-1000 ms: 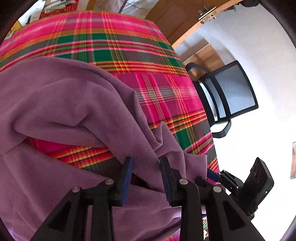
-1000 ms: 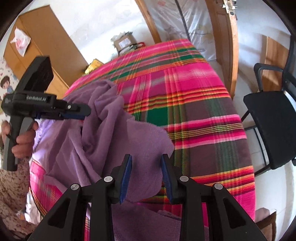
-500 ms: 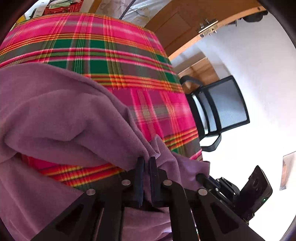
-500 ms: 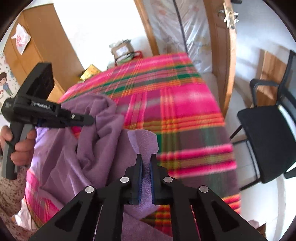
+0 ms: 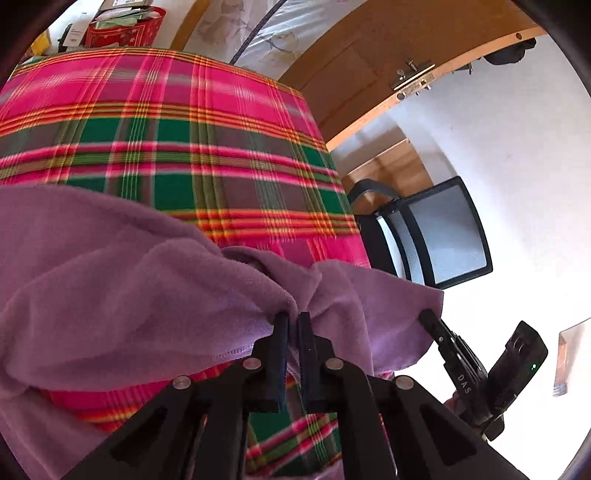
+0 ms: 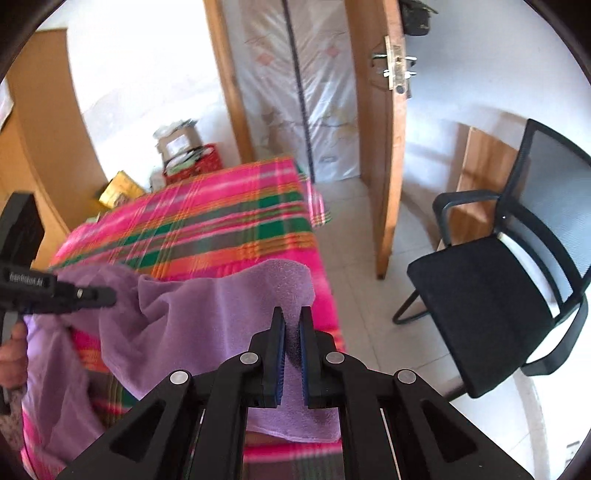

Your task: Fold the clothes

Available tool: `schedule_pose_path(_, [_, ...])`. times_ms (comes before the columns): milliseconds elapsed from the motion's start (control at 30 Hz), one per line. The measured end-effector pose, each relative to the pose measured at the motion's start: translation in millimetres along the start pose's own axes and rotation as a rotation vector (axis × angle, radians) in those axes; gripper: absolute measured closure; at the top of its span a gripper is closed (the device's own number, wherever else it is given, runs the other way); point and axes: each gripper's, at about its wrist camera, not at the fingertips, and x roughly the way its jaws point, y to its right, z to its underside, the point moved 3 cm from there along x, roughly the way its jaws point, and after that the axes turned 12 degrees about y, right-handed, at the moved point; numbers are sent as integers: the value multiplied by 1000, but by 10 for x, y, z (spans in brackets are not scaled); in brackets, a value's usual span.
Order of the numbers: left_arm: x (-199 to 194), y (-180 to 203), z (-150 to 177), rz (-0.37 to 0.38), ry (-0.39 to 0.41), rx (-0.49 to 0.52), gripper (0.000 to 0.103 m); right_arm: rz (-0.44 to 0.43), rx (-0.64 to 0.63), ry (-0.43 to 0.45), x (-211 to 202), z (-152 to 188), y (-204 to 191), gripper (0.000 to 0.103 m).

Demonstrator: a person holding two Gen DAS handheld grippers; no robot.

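Observation:
A purple fleece garment (image 5: pixel 122 280) lies bunched on a table under a pink, green and orange plaid cloth (image 5: pixel 192 147). My left gripper (image 5: pixel 293 321) is shut on a fold of the purple garment near its hemmed edge and holds it up off the cloth. My right gripper (image 6: pixel 291 317) is shut on another edge of the same purple garment (image 6: pixel 207 317), which hangs stretched between the two grippers. The right gripper (image 5: pixel 430 317) shows at the lower right of the left wrist view, its tip against the fabric. The left gripper (image 6: pixel 107 295) shows at the left of the right wrist view, held by a hand (image 6: pixel 13 354).
A black mesh office chair (image 6: pixel 491 291) stands on the tiled floor right of the plaid cloth (image 6: pixel 221 229). A wooden door (image 6: pixel 384 147) stands open behind it. A red box of papers (image 5: pixel 122 26) and a yellow item (image 6: pixel 118 188) sit at the table's far end.
Both grippers shut on the purple garment and lifted it, pulling the fabric up and toward the near edge of the table. The right view swung toward the chair and door.

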Motion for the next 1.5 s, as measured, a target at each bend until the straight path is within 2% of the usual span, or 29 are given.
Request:
schedule_pose_path(100, [25,-44,-56,22,21,-37,98,30,-1,13,113,-70,45,96])
schedule_pose_path(300, [158,-190,69,-24,-63,-48,97,24,-14,-53,324,99,-40,94])
schedule_pose_path(333, [160,-211,90,-27,-71,-58,94,30,-17,-66,346,136,-52,94])
schedule_pose_path(367, [134,-207,110,-33,-71,-51,89,35,-15,-83,371,176,-70,92])
schedule_pose_path(467, [33,-176,175,-52,-65,-14,85,41,-12,-92,348,241,-123,80])
schedule_pose_path(567, [-114,-135,269,-50,-69,14,84,72,-57,-71,243,267,-218,77])
schedule_pose_path(700, [-382,-106,407,-36,-55,17,82,63,-95,-38,38,278,-390,75])
schedule_pose_path(833, [-751,-184,566,-53,-40,31,81,7,-120,6,-269,253,-604,75])
schedule_pose_path(967, [-1193,-365,710,-46,12,-25,81,-48,-173,39,-548,288,-878,74])
schedule_pose_path(1100, [-1670,-644,896,-92,64,-67,80,-133,-218,46,-790,400,-1215,74])
schedule_pose_path(1300, [-2422,-1359,1156,-183,179,-207,80,-299,-327,27,-1086,777,-1847,74])
schedule_pose_path(1500, [-3054,-2204,1533,-288,282,-416,80,-432,-425,-2,-1227,1200,-2432,74])
